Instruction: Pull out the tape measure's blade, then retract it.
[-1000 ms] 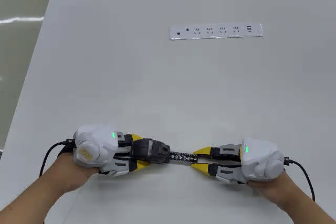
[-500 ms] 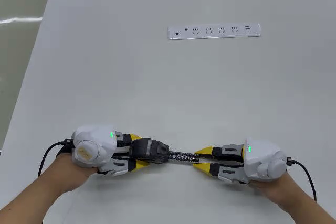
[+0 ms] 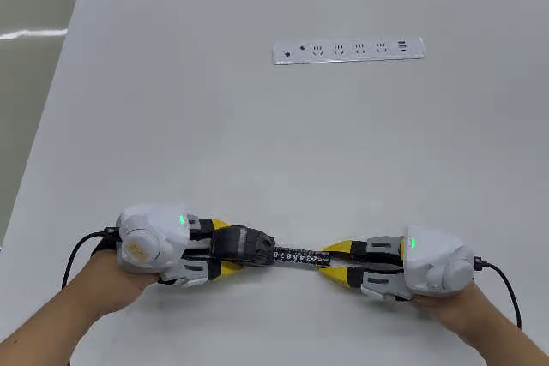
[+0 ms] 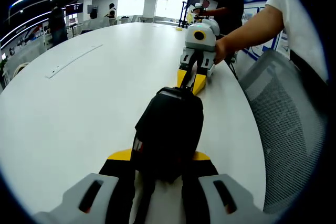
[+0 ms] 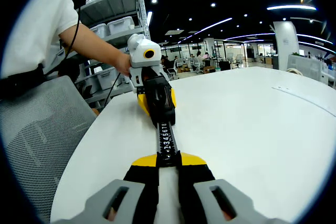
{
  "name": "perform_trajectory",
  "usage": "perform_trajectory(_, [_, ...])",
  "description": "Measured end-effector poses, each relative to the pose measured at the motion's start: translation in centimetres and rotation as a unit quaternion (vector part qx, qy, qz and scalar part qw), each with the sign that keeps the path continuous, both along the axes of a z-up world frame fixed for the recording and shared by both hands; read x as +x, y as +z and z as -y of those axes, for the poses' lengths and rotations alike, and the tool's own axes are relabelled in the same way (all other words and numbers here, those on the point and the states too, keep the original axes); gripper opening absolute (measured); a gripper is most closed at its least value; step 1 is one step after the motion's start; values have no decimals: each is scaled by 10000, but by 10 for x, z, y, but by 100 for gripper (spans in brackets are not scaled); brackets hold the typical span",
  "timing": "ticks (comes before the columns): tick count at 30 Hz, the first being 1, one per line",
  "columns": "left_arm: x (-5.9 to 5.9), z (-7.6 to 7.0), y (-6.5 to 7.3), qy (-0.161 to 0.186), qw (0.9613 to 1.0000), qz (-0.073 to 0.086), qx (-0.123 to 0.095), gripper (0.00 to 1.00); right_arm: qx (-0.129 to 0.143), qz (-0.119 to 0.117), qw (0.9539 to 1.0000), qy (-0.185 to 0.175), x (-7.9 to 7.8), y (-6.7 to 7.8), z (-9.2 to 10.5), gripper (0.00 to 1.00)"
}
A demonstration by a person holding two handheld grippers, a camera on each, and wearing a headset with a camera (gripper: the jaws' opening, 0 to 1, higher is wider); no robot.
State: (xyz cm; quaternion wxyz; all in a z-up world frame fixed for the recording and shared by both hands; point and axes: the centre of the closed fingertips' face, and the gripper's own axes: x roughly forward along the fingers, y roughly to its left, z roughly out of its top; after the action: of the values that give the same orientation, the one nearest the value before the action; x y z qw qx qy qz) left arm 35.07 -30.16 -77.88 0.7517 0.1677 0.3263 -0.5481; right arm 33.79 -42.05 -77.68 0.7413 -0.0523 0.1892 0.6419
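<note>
- The left gripper [image 3: 227,247] sat low on the left of the head view with its jaws pointing right. They were closed narrow around the black tape measure [image 3: 246,245].
- In the left gripper view the case was clamped from both sides between the yellow tips, low over the white table [image 4: 79,108]. I could not tell whether the case touched the surface.
- The right gripper [image 3: 334,261] sat low on the right with its jaws pointing left. They were pinched almost together on the free end of the blade [image 3: 300,256].
- A short length of blade was out, black with white numerals. It ran straight from the case mouth into the right gripper's tips, and the numerals were readable in the right gripper view.
- The grippers faced each other nose to nose, near but apart, with the blade as the only link between them.
- The left hand [image 3: 107,276] and the right hand [image 3: 455,306] each wrapped the white body of their gripper. A green light was lit on each body.
- A white power strip [image 3: 347,50] lay flat further up the table, well apart from the work.
- A grey mesh chair [image 5: 47,129] stood just beside the table edge in the right gripper view.
</note>
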Motion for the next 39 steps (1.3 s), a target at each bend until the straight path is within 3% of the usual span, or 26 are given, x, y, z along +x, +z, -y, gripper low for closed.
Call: perform_trajectory(39, [0,1,-1,25,10000,-1,-12,30,12,-50,9997,-244,-2,1,30,11])
